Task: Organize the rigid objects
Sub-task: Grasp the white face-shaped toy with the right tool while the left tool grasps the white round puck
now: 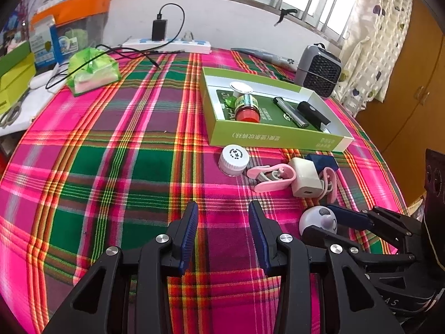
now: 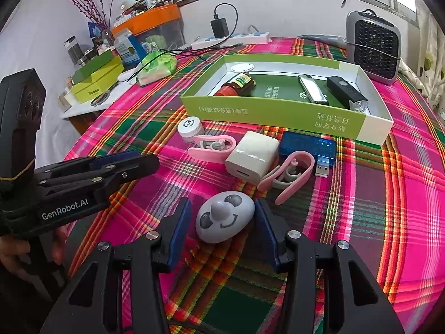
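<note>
- While my right gripper (image 2: 222, 222) straddles the panda-face toy (image 2: 224, 217), fingers spread, only the right pad touches it.
- Beyond the toy lie the white charger (image 2: 251, 156) and pink clips (image 2: 286, 176).
- My left gripper (image 1: 223, 222), fingers spread and empty, hangs beside the toy.

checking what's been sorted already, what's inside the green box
Inside the green box: a white round lid, a red-capped brown bottle, a silver stick and a black flashlight. The near wall hides part of the floor.

Grey fan heater (image 2: 372, 46) and power strip (image 1: 167, 45) behind plaid cloth (image 1: 111, 167)
</note>
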